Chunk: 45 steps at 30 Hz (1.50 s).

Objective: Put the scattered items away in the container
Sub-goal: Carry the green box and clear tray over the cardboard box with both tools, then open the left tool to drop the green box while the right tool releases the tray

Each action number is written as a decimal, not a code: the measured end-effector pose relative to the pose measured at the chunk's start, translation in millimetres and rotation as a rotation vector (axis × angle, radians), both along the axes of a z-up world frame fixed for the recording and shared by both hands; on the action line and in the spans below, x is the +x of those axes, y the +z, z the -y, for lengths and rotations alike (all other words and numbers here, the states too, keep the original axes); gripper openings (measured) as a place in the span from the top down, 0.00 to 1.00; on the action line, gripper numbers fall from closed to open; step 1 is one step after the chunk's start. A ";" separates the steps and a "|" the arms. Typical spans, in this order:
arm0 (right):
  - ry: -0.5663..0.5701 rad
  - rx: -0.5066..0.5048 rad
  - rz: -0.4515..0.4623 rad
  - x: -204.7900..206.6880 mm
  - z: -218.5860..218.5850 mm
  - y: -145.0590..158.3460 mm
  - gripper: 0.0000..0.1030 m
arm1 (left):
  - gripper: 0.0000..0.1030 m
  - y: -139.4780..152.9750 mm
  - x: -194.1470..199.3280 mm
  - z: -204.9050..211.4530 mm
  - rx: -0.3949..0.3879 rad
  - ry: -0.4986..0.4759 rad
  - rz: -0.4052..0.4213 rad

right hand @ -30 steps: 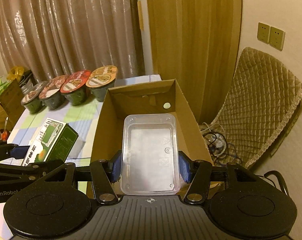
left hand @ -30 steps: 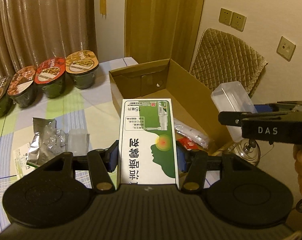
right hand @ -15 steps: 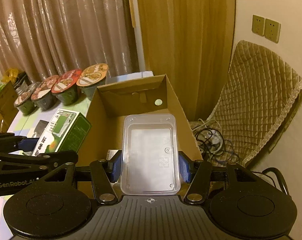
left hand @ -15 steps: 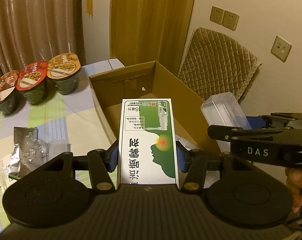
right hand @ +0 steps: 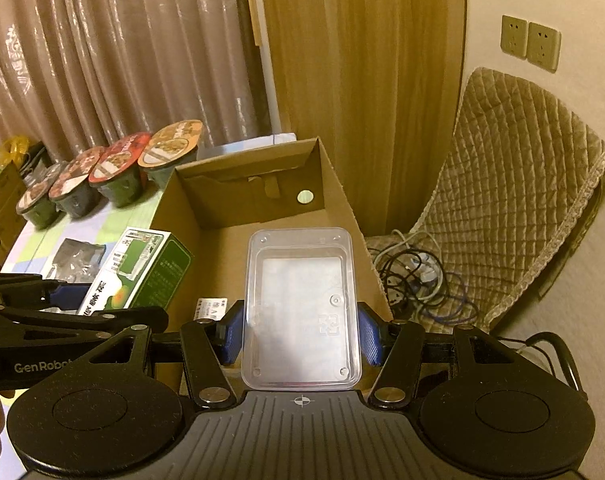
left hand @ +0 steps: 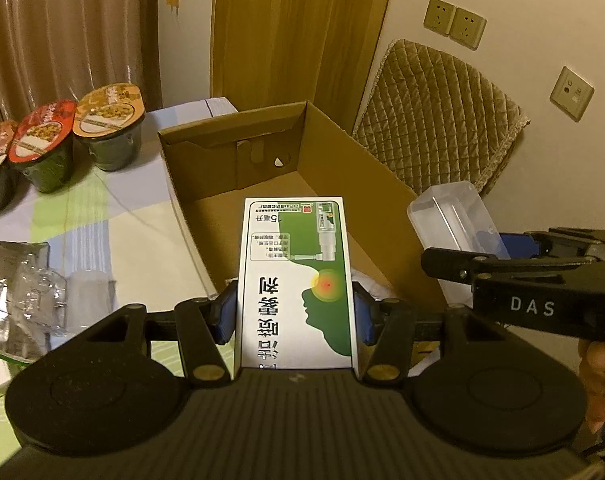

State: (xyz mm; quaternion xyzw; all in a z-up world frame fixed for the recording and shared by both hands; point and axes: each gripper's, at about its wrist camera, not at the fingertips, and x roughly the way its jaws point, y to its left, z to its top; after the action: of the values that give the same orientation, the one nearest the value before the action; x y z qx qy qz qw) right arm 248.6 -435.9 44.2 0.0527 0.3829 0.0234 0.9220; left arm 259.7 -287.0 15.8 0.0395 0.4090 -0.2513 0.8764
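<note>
Over the open cardboard box (left hand: 334, 216) at twelve o'clock, lower left gripper (left hand: 294, 312), clamped on the green-and-white medicine carton (left hand: 294, 280), and right gripper (right hand: 300, 336), clamped on the clear plastic tray (right hand: 300, 308), inside the walls before releasing.

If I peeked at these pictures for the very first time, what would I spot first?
Probably the green and white box clamped in the left gripper, held over the open cardboard box. Next, the clear plastic tub pinched in the right gripper above that same box, and the row of noodle cups by the curtain.
</note>
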 end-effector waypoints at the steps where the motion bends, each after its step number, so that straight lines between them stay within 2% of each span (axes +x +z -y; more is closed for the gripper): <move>1: -0.001 0.000 0.000 0.8 0.2 -0.5 0.43 | 0.51 -0.8 1.9 1.2 0.000 -0.002 0.000; 11: -0.009 -0.002 -0.006 3.8 2.0 -5.3 0.43 | 0.51 -4.3 10.9 6.6 -0.002 0.015 0.007; 35: 0.018 0.008 0.005 3.1 -10.6 4.2 0.43 | 0.51 5.8 2.0 -17.0 -0.003 0.055 0.024; 45: 0.025 0.071 -0.022 19.6 -9.8 -5.6 0.42 | 0.51 3.6 1.3 -26.5 -0.008 0.075 0.014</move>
State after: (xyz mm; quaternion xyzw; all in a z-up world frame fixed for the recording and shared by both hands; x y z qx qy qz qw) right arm 268.2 -426.1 38.6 0.0810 0.3924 0.0482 0.9150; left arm 261.0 -260.5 19.4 0.0226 0.4031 -0.2196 0.8882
